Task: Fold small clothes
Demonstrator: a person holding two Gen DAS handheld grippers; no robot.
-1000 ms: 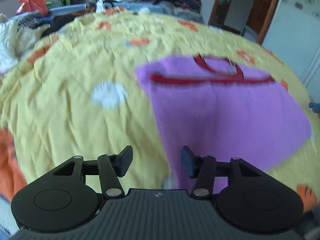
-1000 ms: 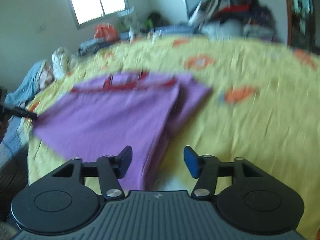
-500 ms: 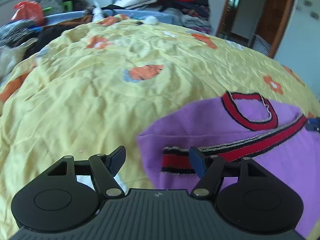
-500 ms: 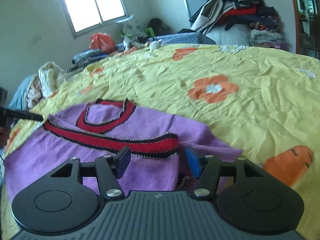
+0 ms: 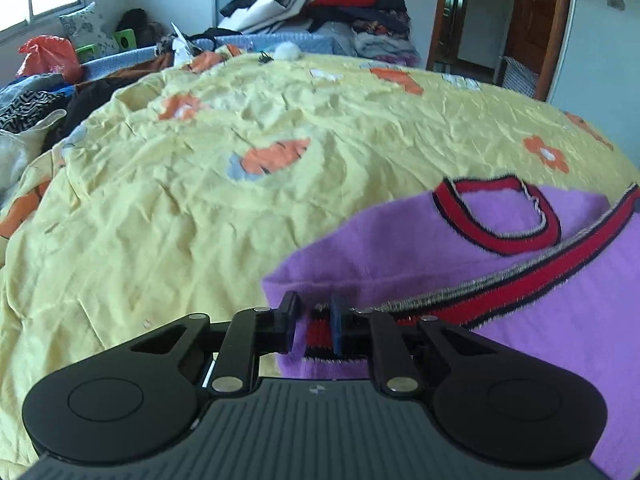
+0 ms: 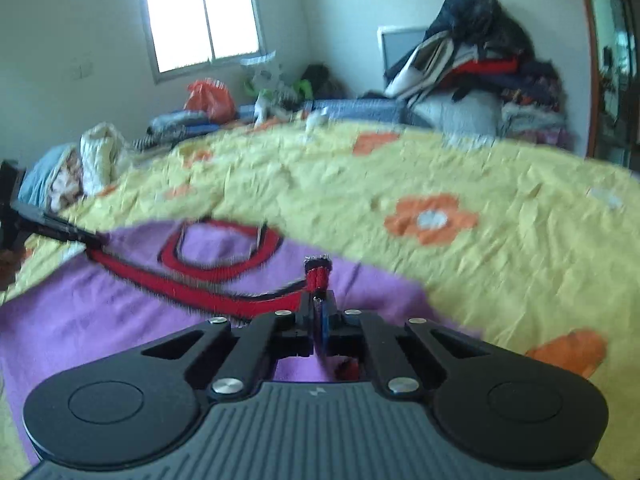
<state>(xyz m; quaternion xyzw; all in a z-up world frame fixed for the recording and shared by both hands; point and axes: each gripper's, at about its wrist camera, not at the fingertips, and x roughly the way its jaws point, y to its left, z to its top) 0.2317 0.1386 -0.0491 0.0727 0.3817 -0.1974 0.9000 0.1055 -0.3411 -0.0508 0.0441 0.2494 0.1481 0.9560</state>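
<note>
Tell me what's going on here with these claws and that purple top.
A person is folding a small purple garment spread on a bed with a yellow flowered cover, using a handheld claw in each hand. The right claw is shut on one end of the garment's red striped band. At the other end, the left claw is closing, with the band between its fingers. No fold has been made yet.

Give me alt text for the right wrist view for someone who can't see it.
The right gripper is shut on the red striped trim of a purple garment lying on a yellow flowered bedspread. Behind the bed are a bright window and a pile of clothes.
</note>
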